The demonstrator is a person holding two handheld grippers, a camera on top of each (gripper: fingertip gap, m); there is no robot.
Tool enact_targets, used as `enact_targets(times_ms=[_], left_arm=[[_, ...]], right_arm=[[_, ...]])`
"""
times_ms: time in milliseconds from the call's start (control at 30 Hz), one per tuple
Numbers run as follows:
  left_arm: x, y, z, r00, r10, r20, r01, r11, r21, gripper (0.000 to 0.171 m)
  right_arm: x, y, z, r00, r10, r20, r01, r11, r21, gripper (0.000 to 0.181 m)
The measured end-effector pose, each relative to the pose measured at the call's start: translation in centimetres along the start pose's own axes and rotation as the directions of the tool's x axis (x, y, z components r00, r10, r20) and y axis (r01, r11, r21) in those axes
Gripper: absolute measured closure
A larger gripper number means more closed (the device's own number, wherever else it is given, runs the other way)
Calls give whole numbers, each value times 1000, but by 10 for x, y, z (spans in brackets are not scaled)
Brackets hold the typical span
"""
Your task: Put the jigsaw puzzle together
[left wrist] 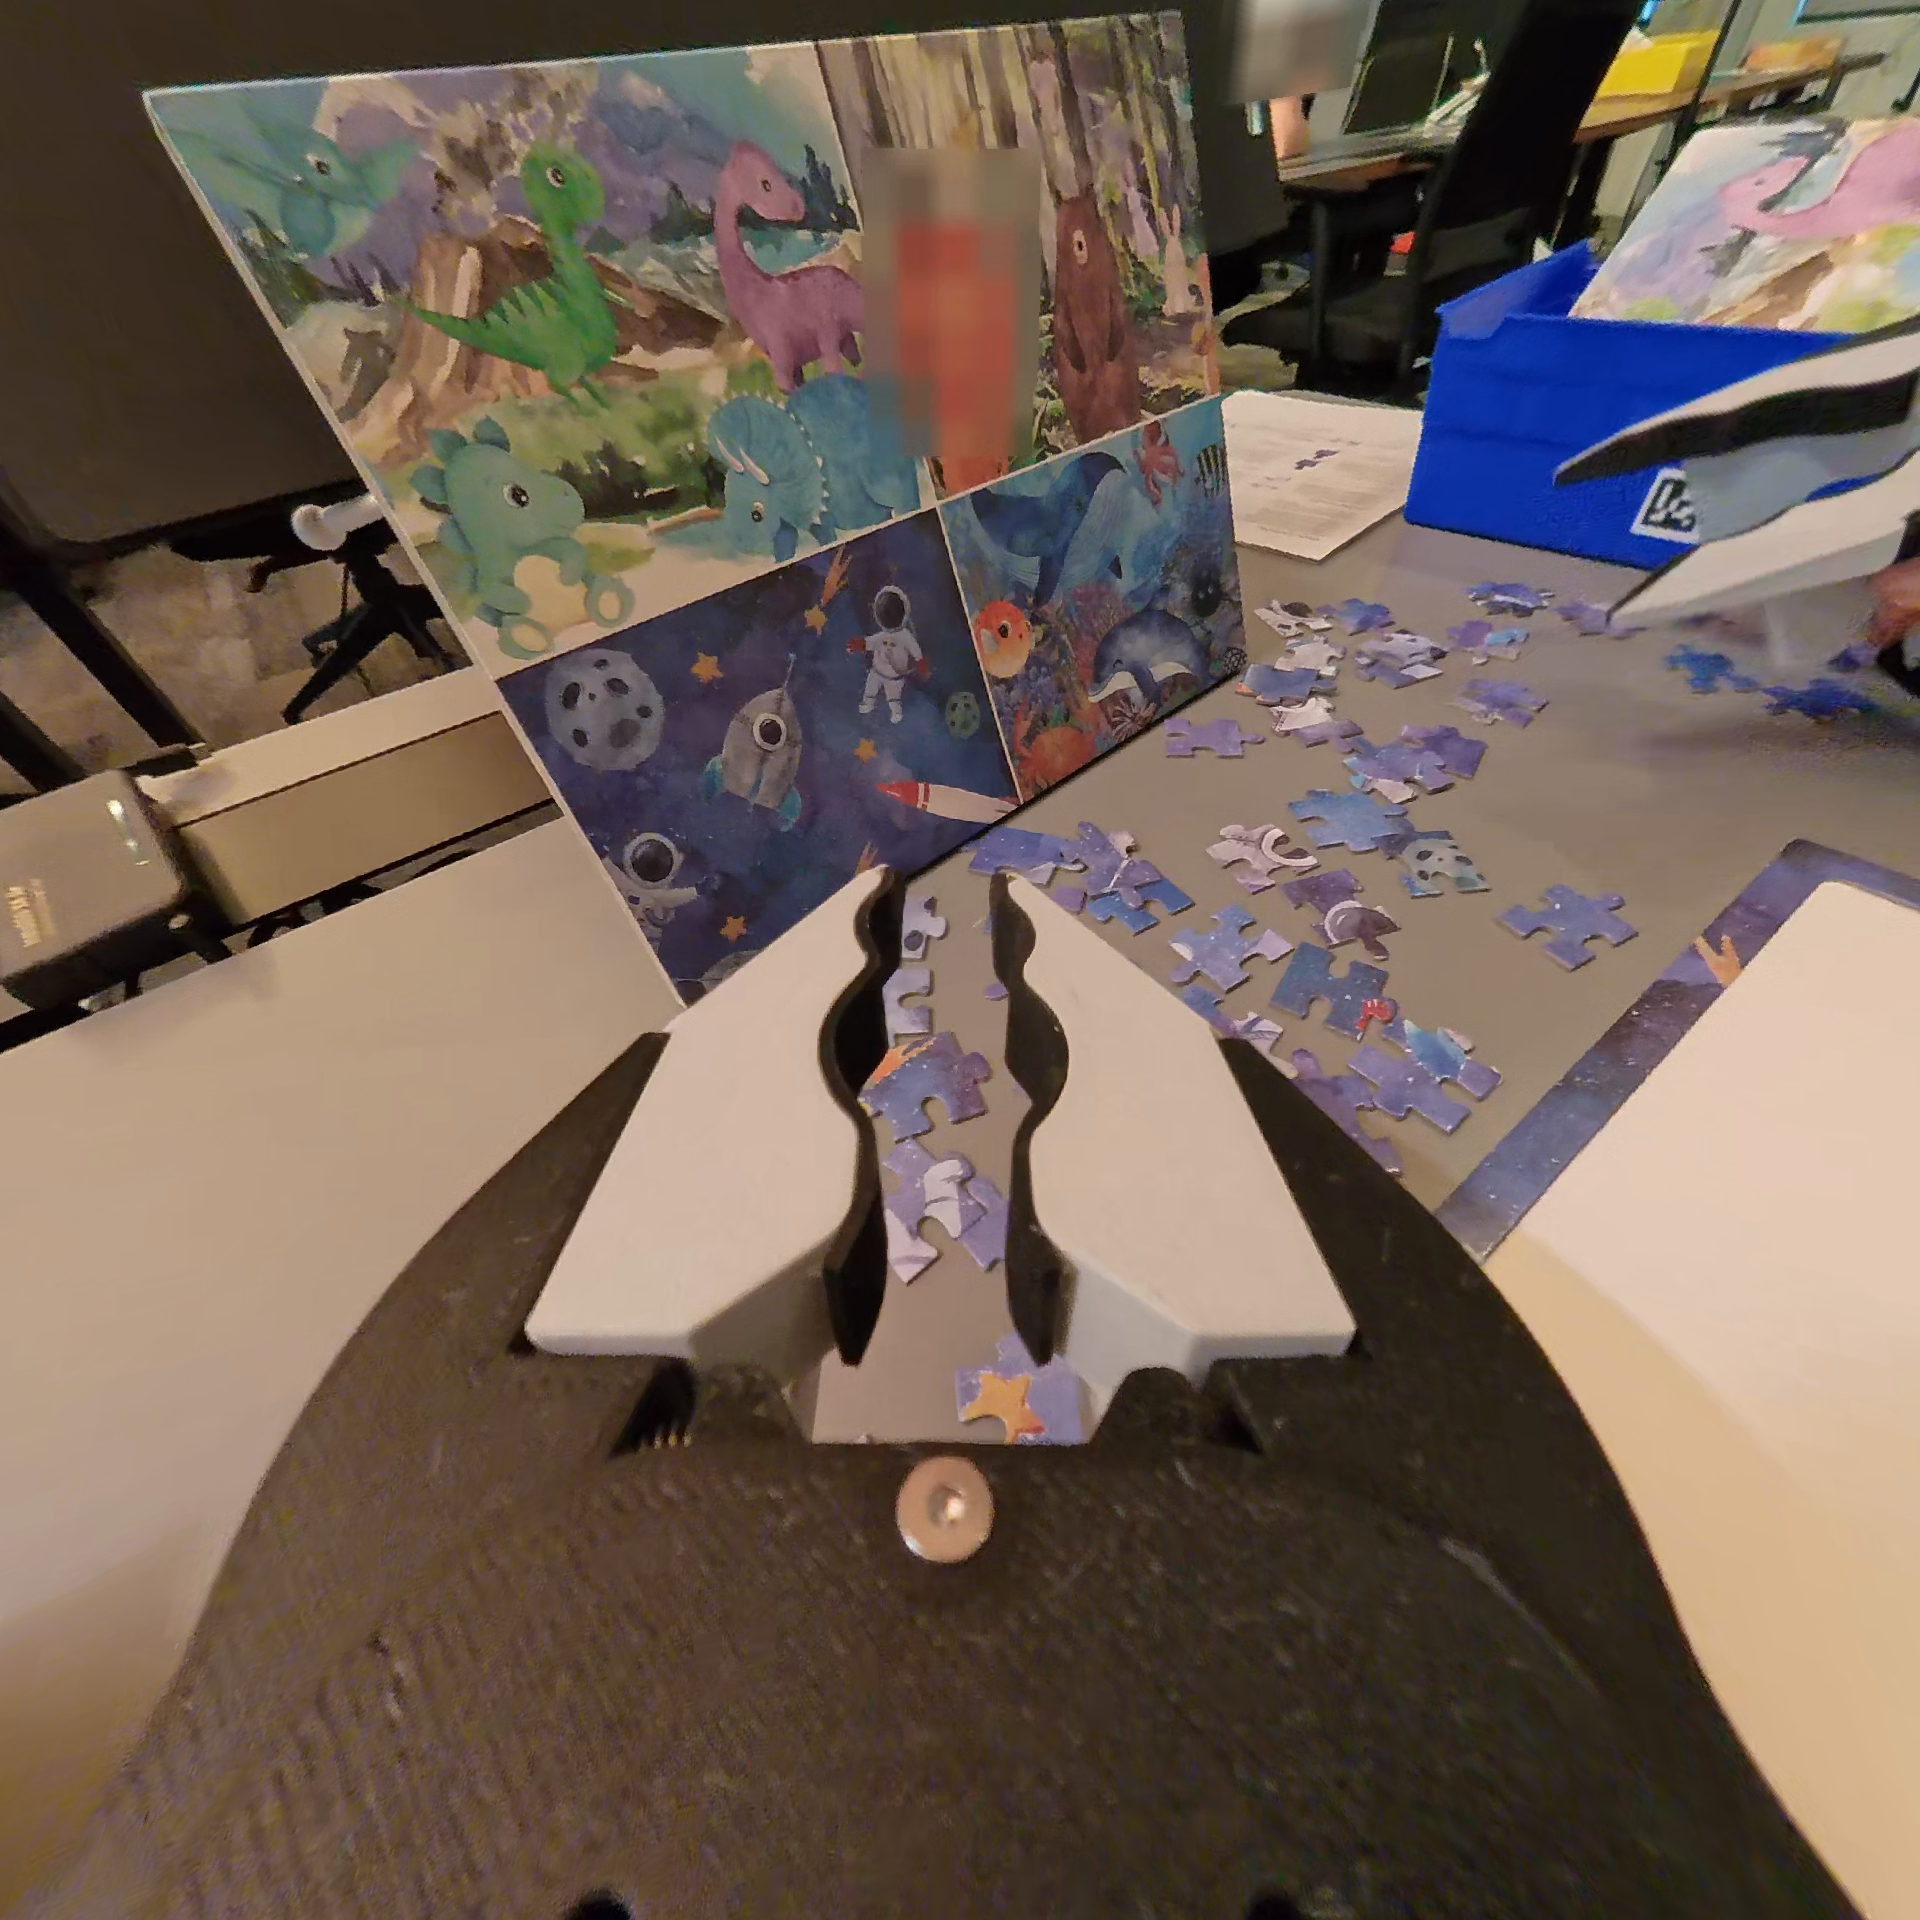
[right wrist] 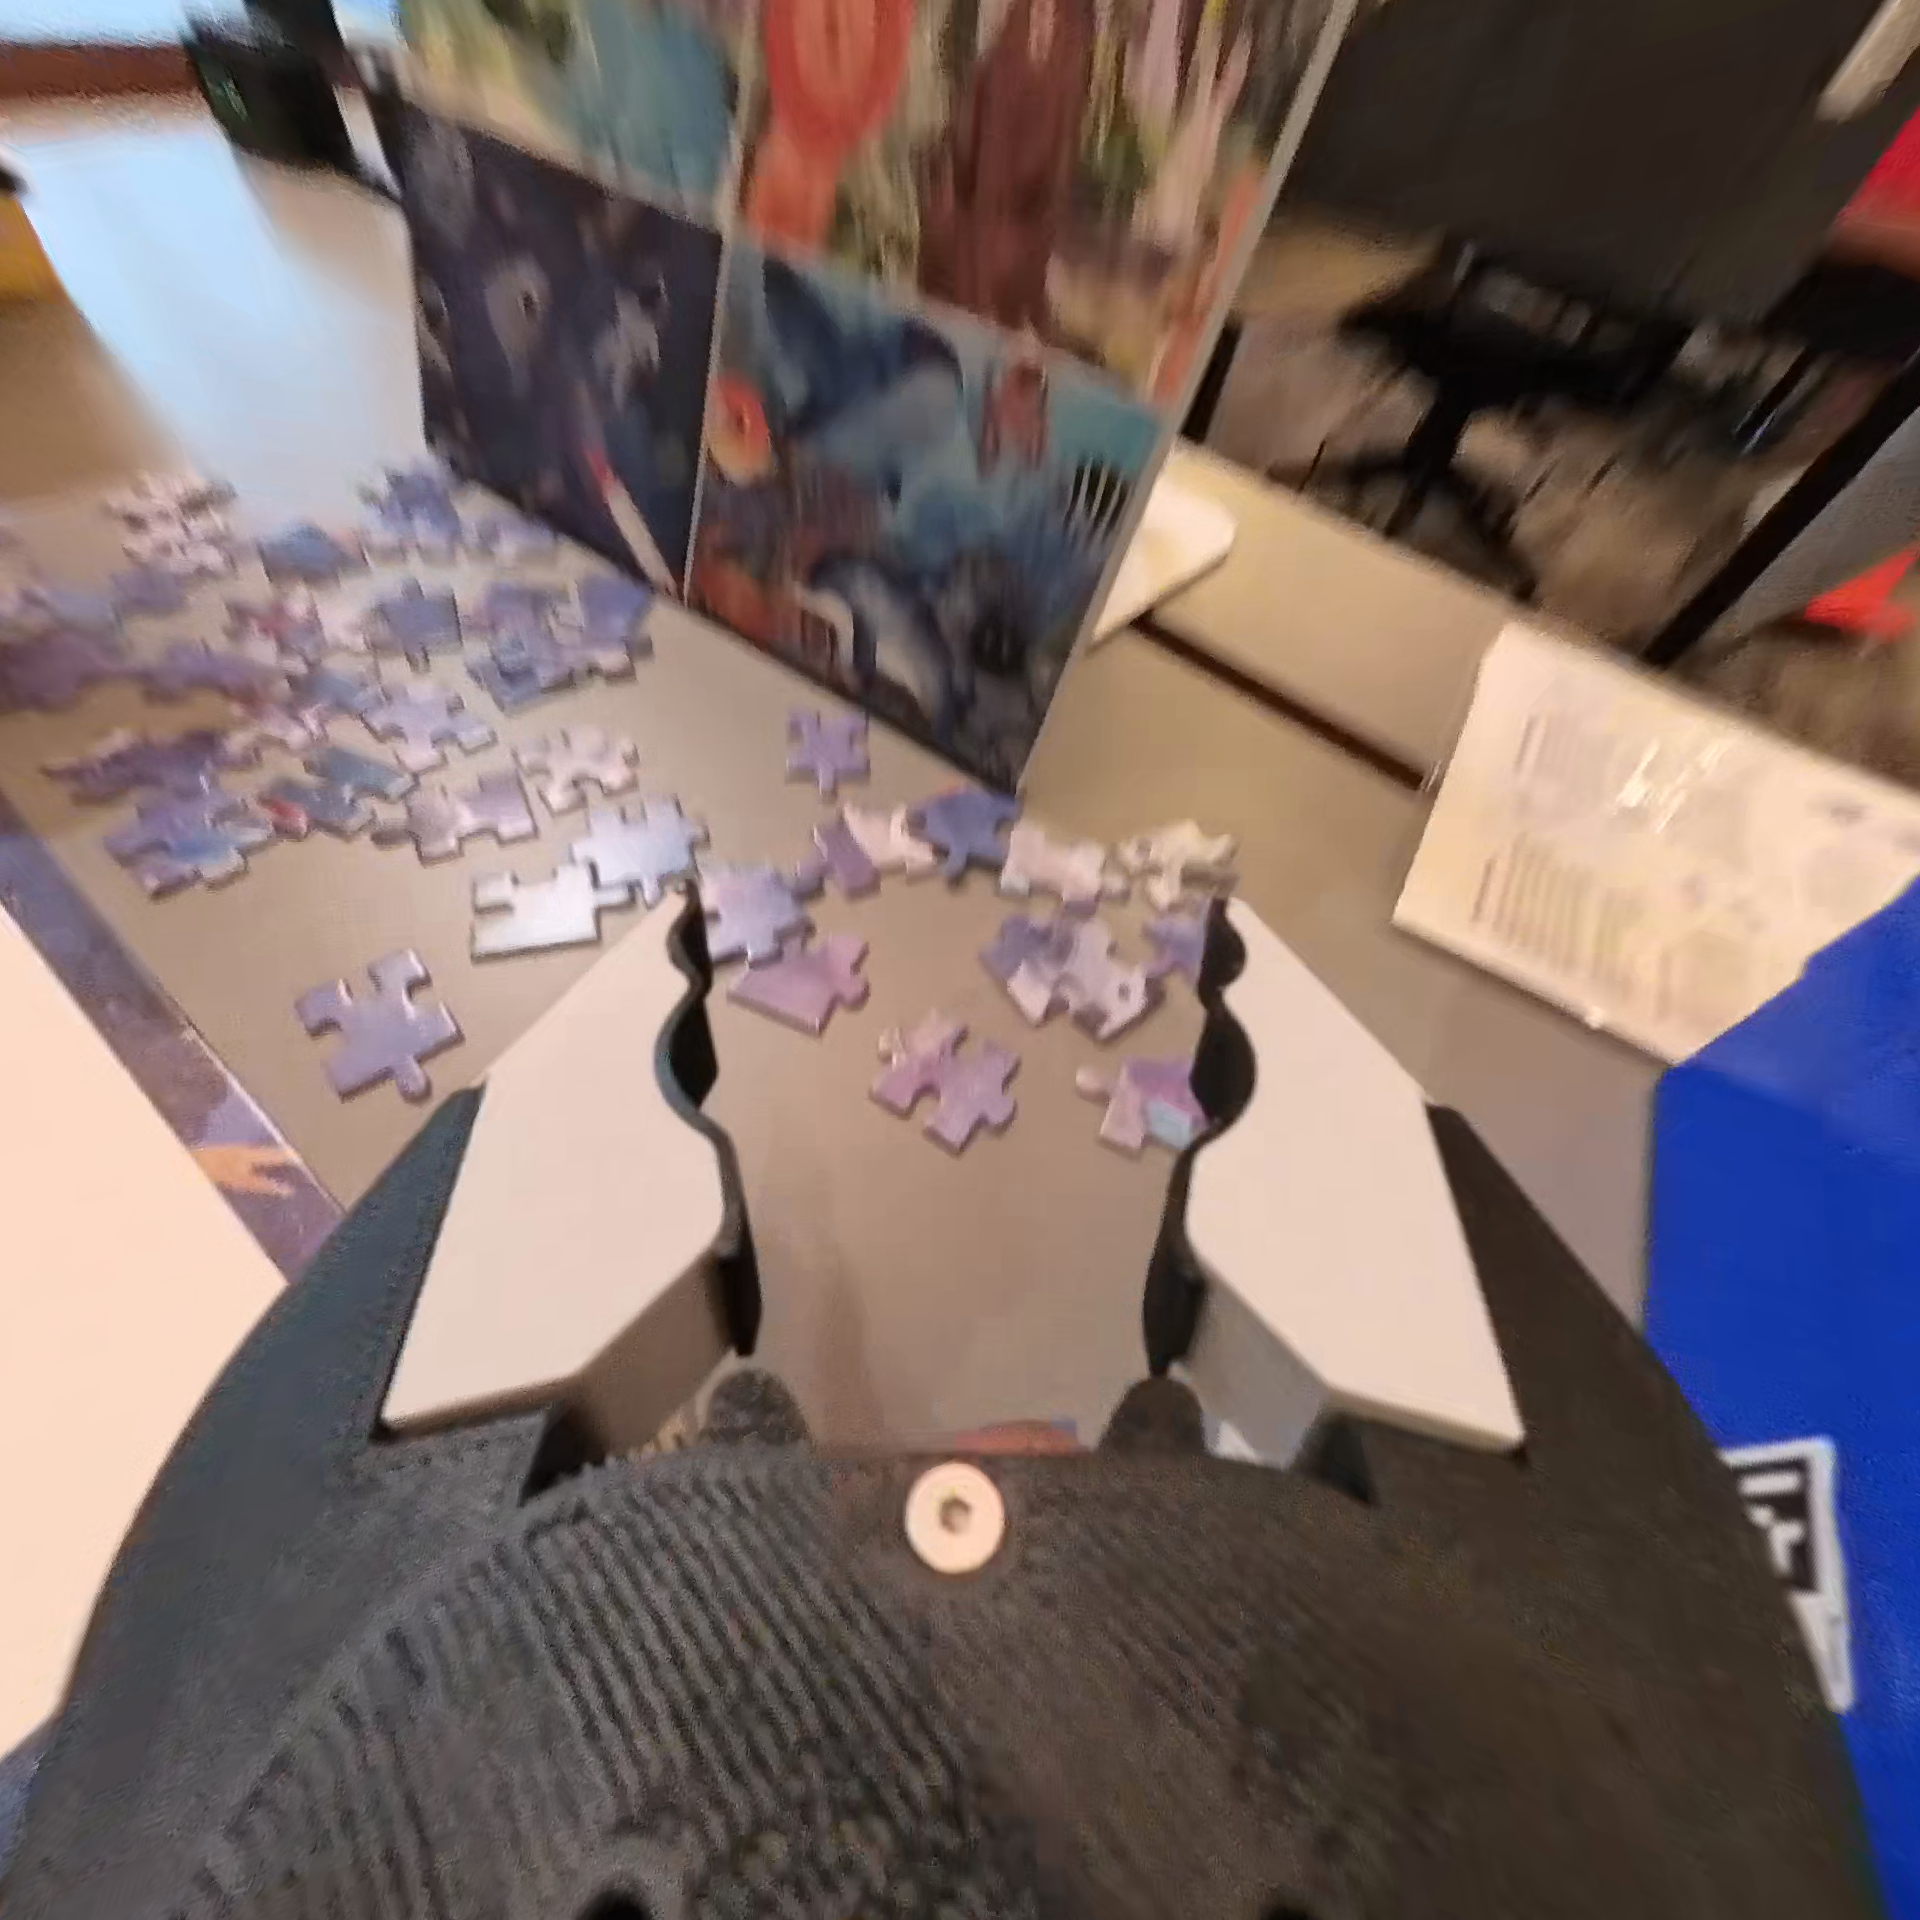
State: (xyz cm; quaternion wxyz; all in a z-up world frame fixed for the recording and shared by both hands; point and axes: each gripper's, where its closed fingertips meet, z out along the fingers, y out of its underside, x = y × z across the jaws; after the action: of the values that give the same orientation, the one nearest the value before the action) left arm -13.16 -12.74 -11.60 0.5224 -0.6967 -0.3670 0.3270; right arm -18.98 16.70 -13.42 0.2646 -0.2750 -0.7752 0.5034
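Several loose blue and purple puzzle pieces (left wrist: pixel 1351 821) lie scattered on the grey table; they also show in the right wrist view (right wrist: pixel 416 727). The puzzle tray, with a purple border (left wrist: pixel 1642 1049) and a white inside, lies at the right, and its border shows at the left in the right wrist view (right wrist: pixel 156 1029). My left gripper (left wrist: pixel 943 883) hovers low over pieces with its jaws narrowly apart, and a purple piece (left wrist: pixel 925 1086) shows through the gap. My right gripper (right wrist: pixel 954 909) is wide open and empty above pieces near the blue bin. It also shows in the left wrist view (left wrist: pixel 1600 540).
A picture board (left wrist: pixel 727 416) with four scenes stands upright behind the pieces, also in the right wrist view (right wrist: pixel 831 468). A blue bin (left wrist: pixel 1538 436) (right wrist: pixel 1787 1247) sits at the right, with a printed paper sheet (left wrist: pixel 1320 468) (right wrist: pixel 1662 831) beside it. The right wrist view is blurred.
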Motion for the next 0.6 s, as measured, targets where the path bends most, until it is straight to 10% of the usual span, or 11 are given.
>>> enact_targets(times_ms=[600], left_arm=[[-38, -15, -22, 981, -16, 191, 9, 999, 37, 143]], right_arm=[[-42, -20, -24, 991, -47, 128, 24, 984, 175, 138]])
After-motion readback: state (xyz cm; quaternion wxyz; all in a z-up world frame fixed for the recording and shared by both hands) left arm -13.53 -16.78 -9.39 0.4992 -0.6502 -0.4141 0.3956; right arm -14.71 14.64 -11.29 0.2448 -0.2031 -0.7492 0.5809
